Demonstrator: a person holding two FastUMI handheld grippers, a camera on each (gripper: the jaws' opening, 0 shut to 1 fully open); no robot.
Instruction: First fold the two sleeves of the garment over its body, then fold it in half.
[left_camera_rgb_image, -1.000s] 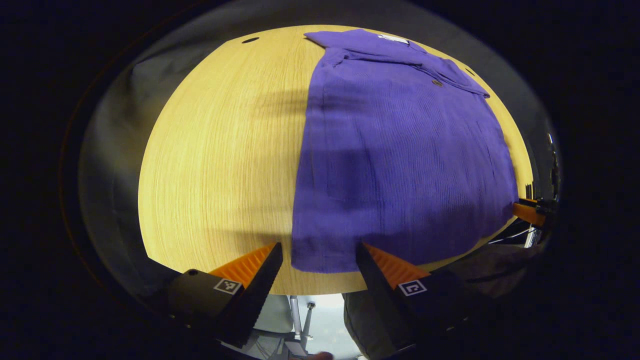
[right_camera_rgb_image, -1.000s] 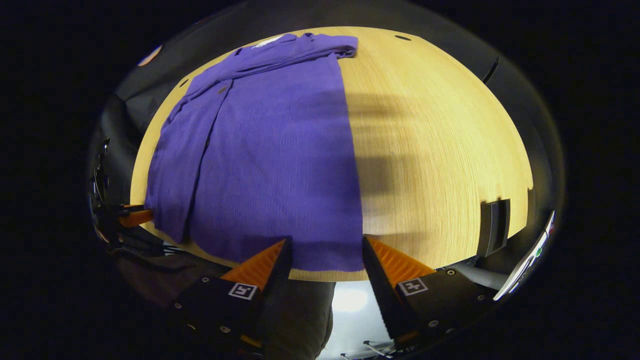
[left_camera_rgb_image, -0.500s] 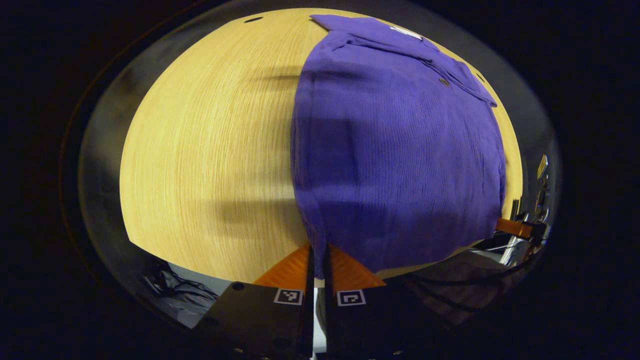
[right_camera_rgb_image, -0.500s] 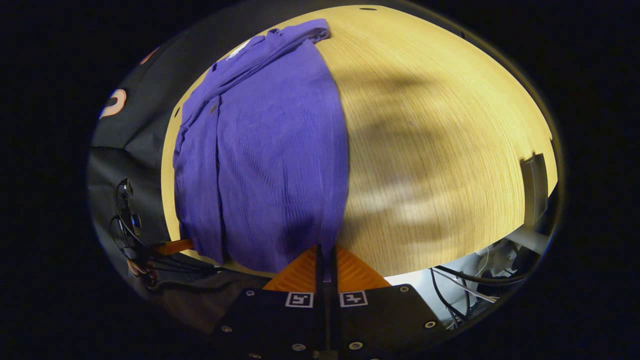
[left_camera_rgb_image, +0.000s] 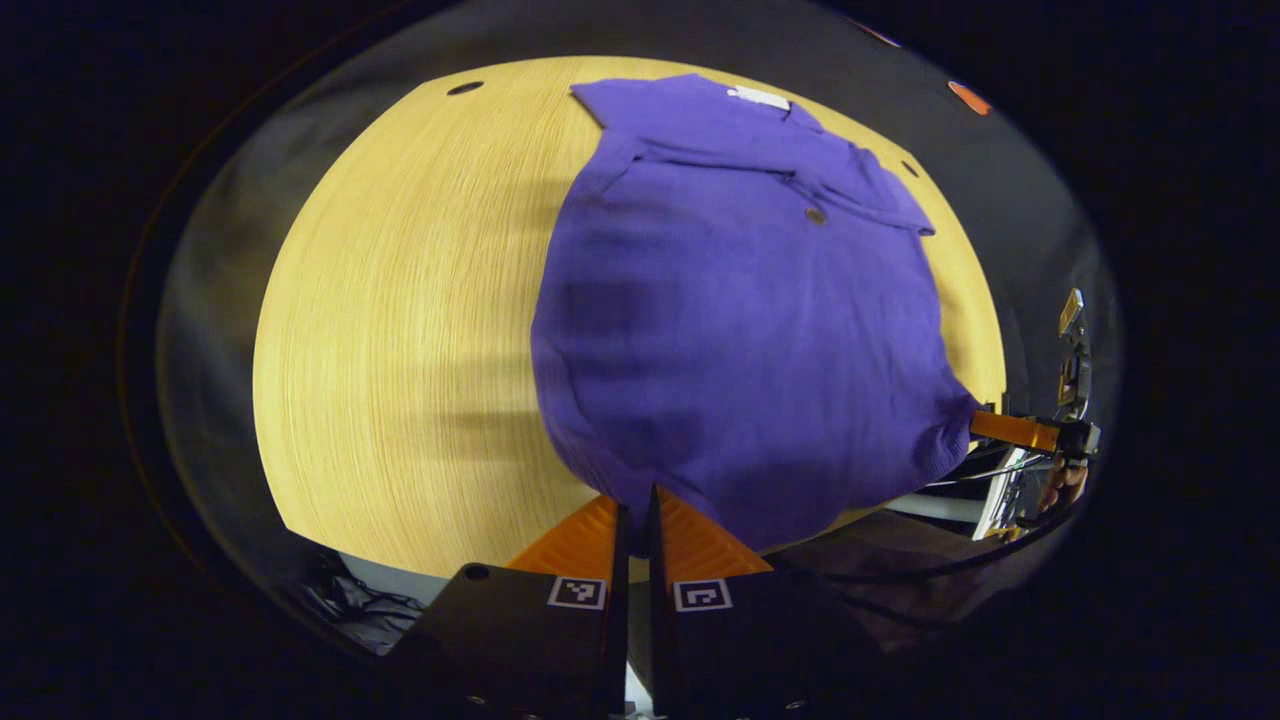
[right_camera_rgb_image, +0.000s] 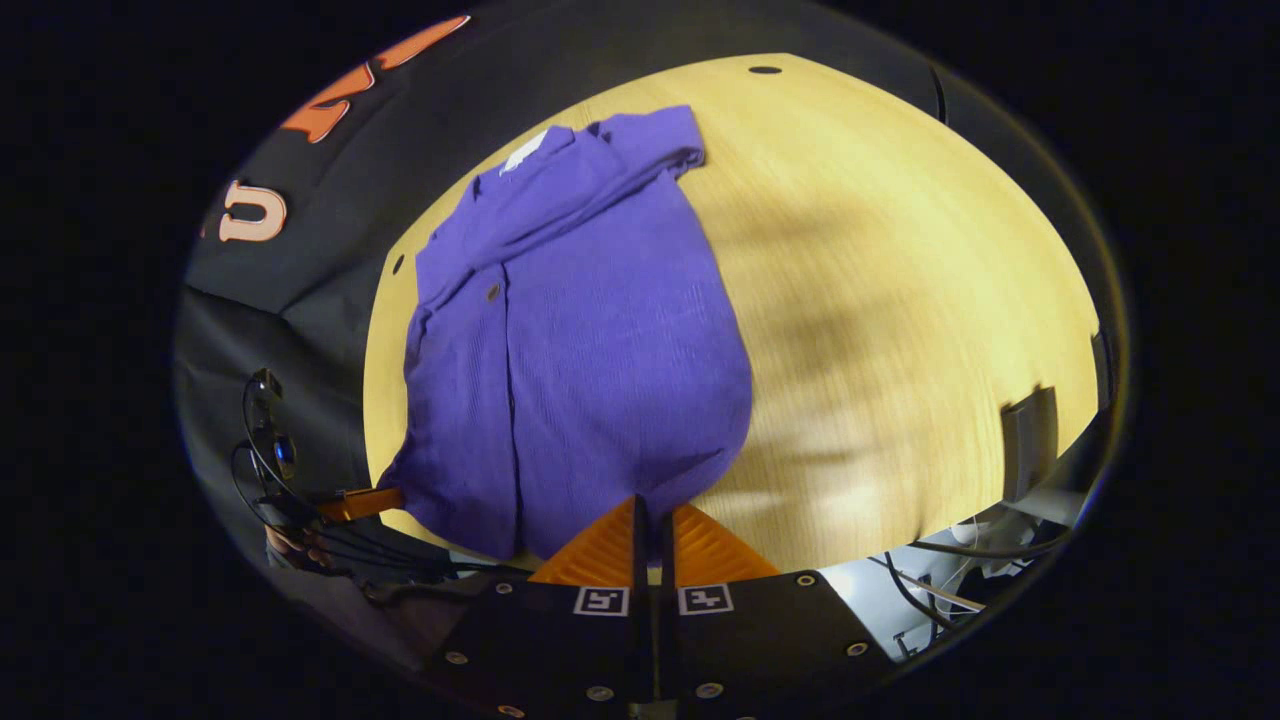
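One purple garment (left_camera_rgb_image: 740, 330) on the round wooden table (left_camera_rgb_image: 400, 330); collar end far from the cameras, hem end near; the hem corners look raised off the wood, the cloth bellying between them; sleeves appear already folded in over the body, one lengthwise flap visible along the side in the right gripper view (right_camera_rgb_image: 450, 420).

Left gripper (left_camera_rgb_image: 632, 500): fingers brought together on the near-left hem corner, cloth pinched between them. Right gripper (right_camera_rgb_image: 651, 512): fingers likewise closed on the near-right hem corner; it also appears far off at the garment's edge in the left gripper view (left_camera_rgb_image: 1010, 430).

Handling, judged: soft, light ribbed knit; limp, no stiffness, drapes and sags between the two grips; likely to stretch or crease if the corners travel unevenly; not fragile, not slippery against the ridged pads. Best hold is where it is now, the two hem corners, carried evenly toward the collar (left_camera_rgb_image: 740, 110) for the half fold.

Count: garment, one; grippers, two; table, one; buttons seen, one (left_camera_rgb_image: 815, 214).
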